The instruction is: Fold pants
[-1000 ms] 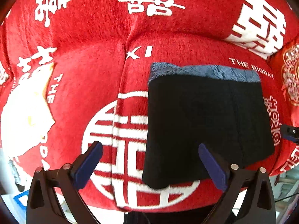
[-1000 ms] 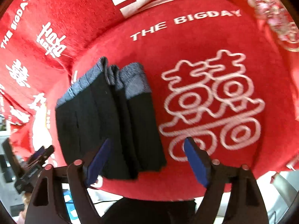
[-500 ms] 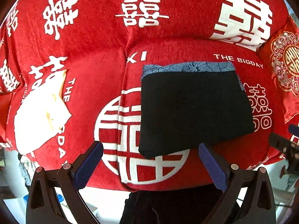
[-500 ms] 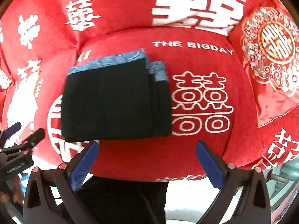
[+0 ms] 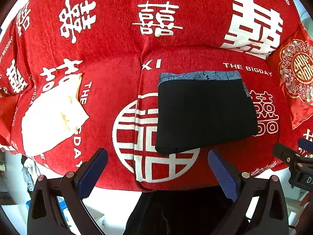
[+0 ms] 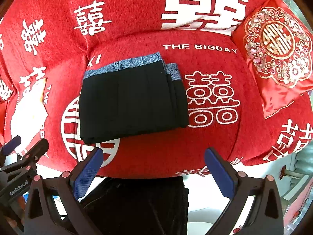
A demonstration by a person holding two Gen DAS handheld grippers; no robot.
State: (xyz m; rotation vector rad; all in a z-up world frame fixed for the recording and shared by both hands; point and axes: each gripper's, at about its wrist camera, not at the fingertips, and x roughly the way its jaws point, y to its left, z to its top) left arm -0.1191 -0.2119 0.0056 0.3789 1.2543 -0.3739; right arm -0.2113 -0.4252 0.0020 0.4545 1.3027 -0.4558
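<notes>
A red sofa cover (image 5: 117, 74) printed with white characters and the words "THE BIGDAY" fills both views; pale floor shows below its front edge.

Task item: the pants (image 5: 205, 113) lie folded into a compact black rectangle on the seat, with a blue patterned waistband along the far edge. They rest partly over a white circular emblem (image 5: 137, 137) and just beside a white double character on the side toward the cushion.

Left gripper (image 5: 156, 168): jaws wide apart, nothing between them, clear of the pants. Right gripper (image 6: 154, 168): its jaws have just been opening and now stand wide apart, empty, with the pants beyond the fingertips and untouched.

Differences between views:
- The left wrist view shows the top face of the pants as one flat panel. The right wrist view shows the pants (image 6: 131, 101) from the side toward the cushion, where several stacked fold layers are visible at the edge.
- The left wrist view shows a white cloth (image 5: 52, 117) in full on the neighbouring seat; the right wrist view cuts it off at the picture's edge.
- The right wrist view shows an embroidered red cushion (image 6: 275, 58) whole; the left wrist view shows only part of it.
- Each view shows the other gripper at its outer edge.
</notes>
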